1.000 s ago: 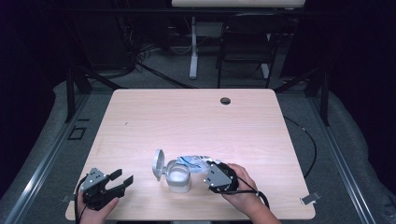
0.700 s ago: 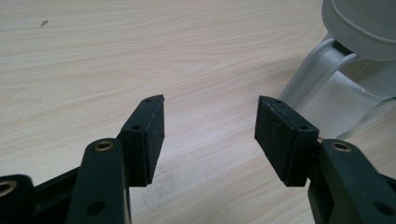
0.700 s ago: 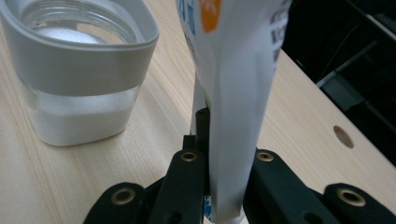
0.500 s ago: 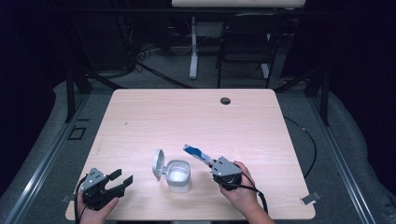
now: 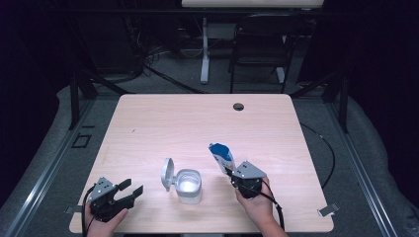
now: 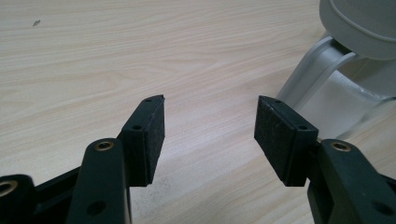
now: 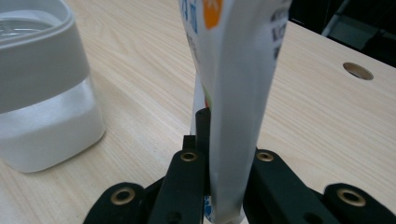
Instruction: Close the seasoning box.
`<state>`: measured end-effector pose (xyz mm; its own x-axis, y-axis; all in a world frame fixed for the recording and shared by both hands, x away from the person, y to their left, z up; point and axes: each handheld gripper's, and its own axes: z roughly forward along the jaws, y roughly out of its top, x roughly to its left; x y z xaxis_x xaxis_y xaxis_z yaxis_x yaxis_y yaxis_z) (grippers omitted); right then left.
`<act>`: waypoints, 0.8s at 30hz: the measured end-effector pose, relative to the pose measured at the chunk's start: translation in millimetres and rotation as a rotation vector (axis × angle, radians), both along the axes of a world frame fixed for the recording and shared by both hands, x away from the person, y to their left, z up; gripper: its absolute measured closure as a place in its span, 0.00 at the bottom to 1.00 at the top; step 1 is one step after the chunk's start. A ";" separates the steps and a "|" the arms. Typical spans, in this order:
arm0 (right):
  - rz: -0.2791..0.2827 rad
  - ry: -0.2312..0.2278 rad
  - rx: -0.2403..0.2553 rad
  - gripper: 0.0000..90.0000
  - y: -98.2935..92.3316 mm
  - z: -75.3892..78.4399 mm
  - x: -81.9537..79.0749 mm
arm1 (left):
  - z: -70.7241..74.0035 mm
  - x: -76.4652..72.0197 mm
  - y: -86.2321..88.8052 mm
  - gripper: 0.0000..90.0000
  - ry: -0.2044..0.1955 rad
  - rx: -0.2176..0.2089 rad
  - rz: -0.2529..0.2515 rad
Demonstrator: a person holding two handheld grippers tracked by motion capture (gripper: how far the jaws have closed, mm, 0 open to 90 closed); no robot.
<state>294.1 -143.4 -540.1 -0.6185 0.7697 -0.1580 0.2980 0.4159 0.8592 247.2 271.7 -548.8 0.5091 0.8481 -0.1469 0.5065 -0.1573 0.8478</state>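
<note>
Right gripper [image 5: 228, 170] is clamped on a blue-and-white pouch [image 5: 222, 155] beside the open-lidded container [image 5: 188, 186]; left gripper [image 5: 129, 191] is held open, empty.

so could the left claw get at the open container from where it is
Probably yes: the left claw is open and empty, the container stands just beside it, and only bare table lies between them.

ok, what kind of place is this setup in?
Probably a lab or recording bay: a bare pale wood-grain table with a cable hole, dark surroundings, loose black cables on the grey floor, and a black metal chair frame behind.
</note>
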 end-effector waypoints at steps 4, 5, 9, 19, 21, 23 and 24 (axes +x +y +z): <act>-0.033 0.018 0.019 0.97 -2.7 -2.6 2.2 | 3.4 0.7 -2.4 0.49 -0.012 -0.009 -0.002; -0.043 0.022 0.026 0.98 -3.3 -3.1 2.8 | 3.9 1.0 -2.5 0.49 -0.014 -0.005 -0.010; -0.076 0.043 0.046 0.98 -4.7 -4.9 5.0 | 4.0 1.2 -2.4 0.49 -0.007 -0.005 -0.009; -0.129 0.079 0.073 0.97 -8.7 -7.5 11.5 | 5.8 4.8 -1.5 0.50 -0.007 -0.008 -0.015; -0.139 0.086 0.075 0.97 -9.8 -8.8 12.9 | 6.7 5.6 -2.2 0.50 -0.012 -0.006 -0.013; -0.150 0.095 0.081 0.96 -10.7 -10.4 13.6 | 8.0 6.0 -2.4 0.50 -0.008 -0.006 -0.017; -0.152 0.108 0.075 0.96 -12.0 -10.4 13.7 | 8.0 6.7 -3.0 0.50 -0.016 -0.009 -0.018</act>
<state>307.8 -155.4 -550.6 -0.5041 0.8629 -0.0363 0.4444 0.2953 0.8458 253.9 268.7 -540.8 0.5266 0.8374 -0.1466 0.4902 -0.1582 0.8571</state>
